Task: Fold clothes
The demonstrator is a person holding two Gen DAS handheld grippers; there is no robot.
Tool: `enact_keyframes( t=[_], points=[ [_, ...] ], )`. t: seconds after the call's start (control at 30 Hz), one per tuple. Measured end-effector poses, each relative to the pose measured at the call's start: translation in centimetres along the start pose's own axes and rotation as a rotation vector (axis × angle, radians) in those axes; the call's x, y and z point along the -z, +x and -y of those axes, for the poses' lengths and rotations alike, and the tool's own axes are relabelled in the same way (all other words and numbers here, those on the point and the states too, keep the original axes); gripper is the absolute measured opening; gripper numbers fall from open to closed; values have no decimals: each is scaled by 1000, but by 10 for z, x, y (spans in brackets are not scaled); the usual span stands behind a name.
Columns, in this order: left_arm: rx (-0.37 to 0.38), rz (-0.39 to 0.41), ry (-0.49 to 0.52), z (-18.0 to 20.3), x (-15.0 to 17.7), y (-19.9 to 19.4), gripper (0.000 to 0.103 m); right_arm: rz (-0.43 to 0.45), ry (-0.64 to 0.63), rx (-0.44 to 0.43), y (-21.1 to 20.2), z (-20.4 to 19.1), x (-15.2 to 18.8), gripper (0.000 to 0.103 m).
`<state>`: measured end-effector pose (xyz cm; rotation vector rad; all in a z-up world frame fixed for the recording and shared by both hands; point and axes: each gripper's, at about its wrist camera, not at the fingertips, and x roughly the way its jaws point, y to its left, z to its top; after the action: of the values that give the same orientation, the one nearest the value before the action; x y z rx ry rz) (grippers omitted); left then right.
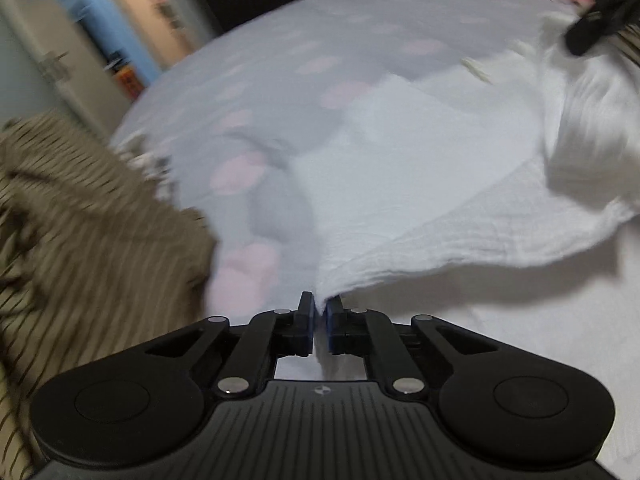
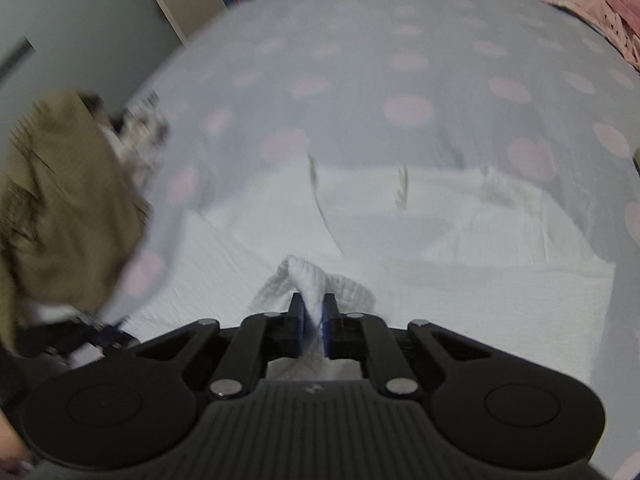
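A white crinkled garment (image 1: pixel 420 184) lies on the bed, its near edge lifted off the sheet. My left gripper (image 1: pixel 319 312) is shut on a corner of that edge, with cloth pinched between the blue pads. In the right wrist view the same white garment (image 2: pixel 420 240) spreads flat ahead, and my right gripper (image 2: pixel 313 316) is shut on a bunched fold of it that sticks up between the fingers. The right gripper also shows as a dark shape (image 1: pixel 600 20) at the upper right of the left wrist view, over the raised far part of the garment.
The bed has a pale blue sheet with pink dots (image 2: pixel 400 80). A tan striped garment (image 1: pixel 80 232) is heaped at the left, also seen as a tan heap (image 2: pixel 60 200). Pink cloth (image 2: pixel 600 4) lies at the far right corner. A wall and shelves stand beyond the bed.
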<state>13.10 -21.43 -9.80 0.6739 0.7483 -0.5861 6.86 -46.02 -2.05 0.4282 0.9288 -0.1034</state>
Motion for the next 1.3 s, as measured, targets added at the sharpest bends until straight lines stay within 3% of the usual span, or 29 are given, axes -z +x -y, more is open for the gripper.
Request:
enact_keyframes(
  t=[0.13,0.23,0.37,0.43,0.5,0.53,0.63,0.77,0.87,1.03,1.3],
  points=[
    [-15,-9,-34,-7,3,0,4,33,29,-9,-7,9,-8,10],
    [31,-54,26,5,7,7,4,-18,53,43,8,26,-3,11],
    [75,-99,54,12,12,15,7,-141,77,180,34,57,14,17],
    [103,-122,50,8,10,13,12,-182,94,244,38,70,19,17],
    [165,-160,23,1,8,8,38,-183,104,264,31,81,20,18],
    [200,-172,7,-2,7,4,43,-175,107,267,26,84,20,20],
    [293,-180,-41,-15,0,-11,49,-151,115,237,13,89,20,29],
    [399,-128,-135,-34,-18,-26,55,-148,127,179,7,92,25,36],
    [384,-71,-247,-52,-33,-20,56,-167,136,169,11,93,29,36],
    [348,-21,-348,-69,-63,7,56,-188,126,137,17,90,34,40],
    [295,-87,-458,-66,-90,90,59,-189,149,121,24,97,37,45]
  ],
)
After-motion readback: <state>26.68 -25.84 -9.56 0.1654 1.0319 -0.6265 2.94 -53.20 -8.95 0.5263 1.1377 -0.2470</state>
